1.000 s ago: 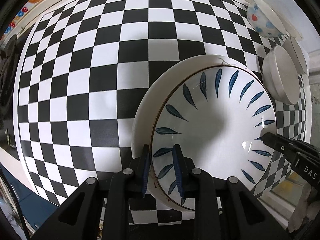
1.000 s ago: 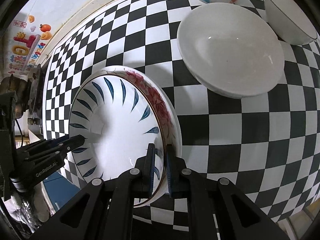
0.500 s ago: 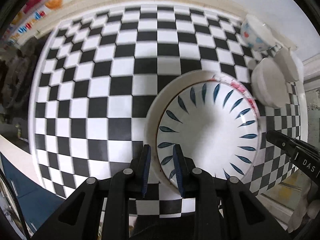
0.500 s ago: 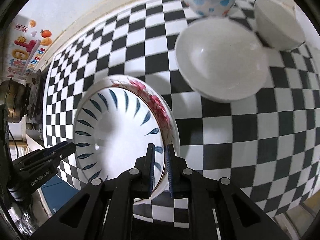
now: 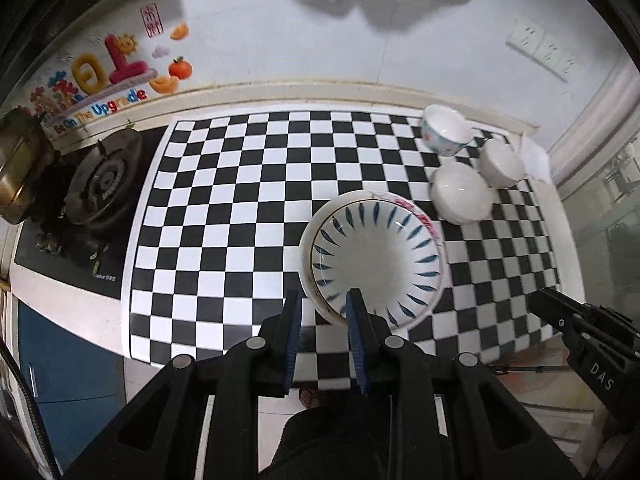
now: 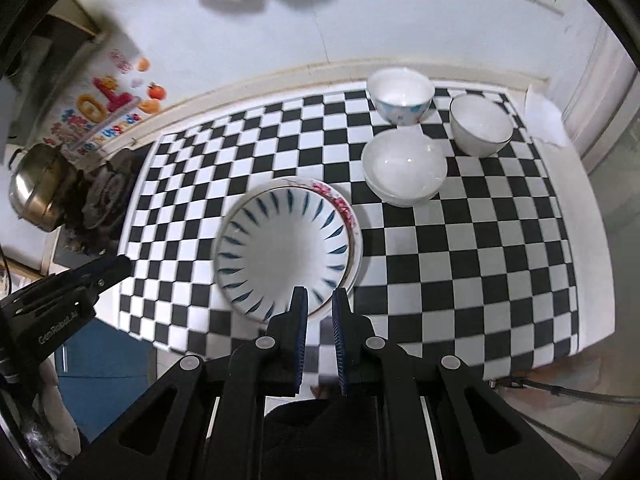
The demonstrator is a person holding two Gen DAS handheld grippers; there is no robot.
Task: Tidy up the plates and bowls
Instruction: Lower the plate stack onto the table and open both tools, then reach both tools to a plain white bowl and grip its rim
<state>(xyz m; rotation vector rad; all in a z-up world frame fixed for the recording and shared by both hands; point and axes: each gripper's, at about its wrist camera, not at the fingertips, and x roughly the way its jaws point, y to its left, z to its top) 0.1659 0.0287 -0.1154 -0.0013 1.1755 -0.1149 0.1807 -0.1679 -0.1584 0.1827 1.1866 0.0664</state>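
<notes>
Plates stacked near the counter's front edge, bowls loose at back right, both grippers above and empty.
Risk, as I judge it: the checkered mat [image 5: 224, 240] looks slick, so a nudge could slide the plate stack [image 5: 376, 256] off the front. Reaching for a bowl rim with jaws this narrow could knock or chip it. Count: one mat; one stack, at least two plates (blue-leaf on floral); three bowls: wide white [image 6: 404, 168], dark-rimmed [image 6: 480, 124], blue-spotted [image 6: 400, 94]. Left gripper [image 5: 323, 296] narrowly parted; right gripper [image 6: 319, 292] all but closed.
</notes>
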